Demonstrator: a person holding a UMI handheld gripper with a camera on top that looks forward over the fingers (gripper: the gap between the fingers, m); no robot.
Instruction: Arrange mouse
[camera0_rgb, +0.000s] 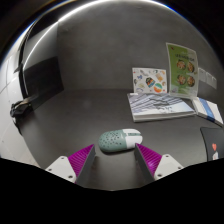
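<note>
A pale green and white mouse (120, 140) lies on the grey tabletop (90, 115), just ahead of my fingers and in line with the gap between them. My gripper (116, 158) is open, its two purple pads (82, 160) spread wide on either side. Nothing is held. The mouse rests on the table by itself, its near edge level with the fingertips.
A stack of books and papers (160, 103) lies beyond the mouse to the right, with a green leaflet (182, 68) standing behind it. A dark monitor or panel (42, 75) stands at the left.
</note>
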